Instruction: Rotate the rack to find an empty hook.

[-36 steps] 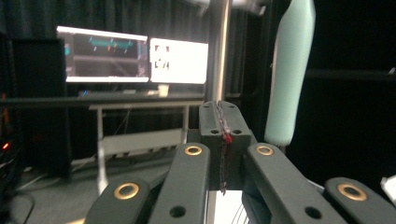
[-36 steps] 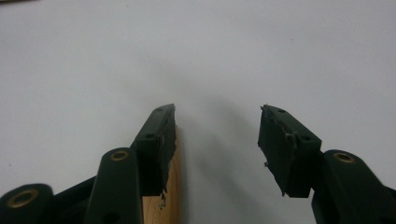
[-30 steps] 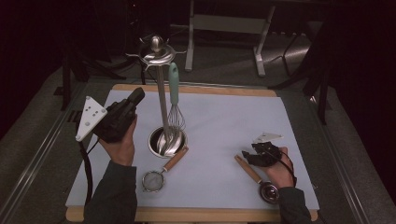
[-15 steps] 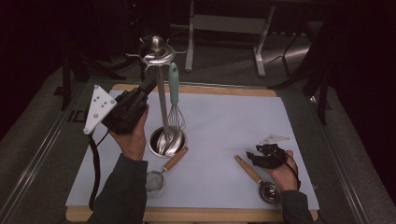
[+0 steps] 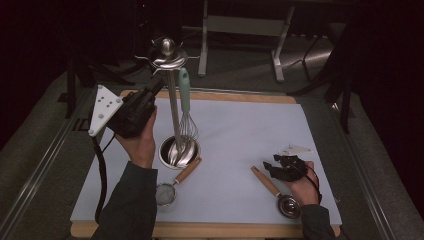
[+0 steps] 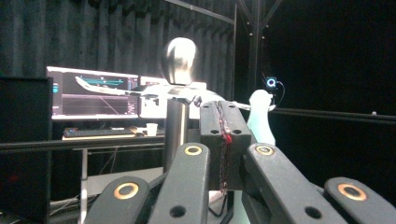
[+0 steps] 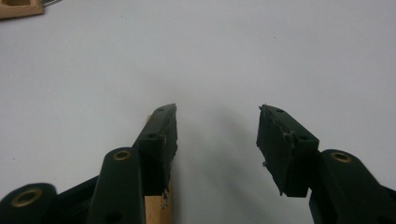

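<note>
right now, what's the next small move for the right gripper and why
Probably nudge the right gripper sideways until its jaws straddle the wooden handle of the small scoop, then close. Its jaws are open and low over the mat, but the handle lies under one jaw rather than between the two, so closing now would likely miss it.
</note>
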`<state>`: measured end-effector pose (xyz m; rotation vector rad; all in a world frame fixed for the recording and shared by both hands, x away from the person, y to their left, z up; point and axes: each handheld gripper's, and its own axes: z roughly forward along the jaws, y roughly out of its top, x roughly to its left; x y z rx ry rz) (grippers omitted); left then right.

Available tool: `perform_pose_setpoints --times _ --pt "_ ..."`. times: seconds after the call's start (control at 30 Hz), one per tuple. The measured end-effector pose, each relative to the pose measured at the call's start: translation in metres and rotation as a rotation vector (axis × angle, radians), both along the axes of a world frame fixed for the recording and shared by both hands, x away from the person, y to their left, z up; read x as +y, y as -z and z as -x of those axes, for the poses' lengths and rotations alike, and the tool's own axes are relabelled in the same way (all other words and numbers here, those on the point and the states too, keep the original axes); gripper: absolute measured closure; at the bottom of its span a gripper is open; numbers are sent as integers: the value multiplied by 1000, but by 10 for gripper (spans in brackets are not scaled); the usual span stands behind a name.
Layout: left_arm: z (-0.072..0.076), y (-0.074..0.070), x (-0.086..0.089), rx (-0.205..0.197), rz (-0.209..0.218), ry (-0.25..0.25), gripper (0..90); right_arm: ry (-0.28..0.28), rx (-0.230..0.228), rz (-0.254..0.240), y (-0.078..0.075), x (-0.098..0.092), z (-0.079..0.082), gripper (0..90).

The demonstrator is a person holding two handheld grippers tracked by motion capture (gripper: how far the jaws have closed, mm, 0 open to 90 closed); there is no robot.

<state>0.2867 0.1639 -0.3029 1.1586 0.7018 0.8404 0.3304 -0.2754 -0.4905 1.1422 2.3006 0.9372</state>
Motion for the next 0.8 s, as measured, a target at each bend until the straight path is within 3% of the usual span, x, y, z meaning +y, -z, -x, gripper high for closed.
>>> perform_pose_setpoints --times 0.37,0.8 --pt "-2 -5 14 -5 43 -25 898 -3 -4 -9 -1 -1 1 471" --pt "-16 -12 27 36 27 -69 898 -7 -5 -12 -2 0 2 471"
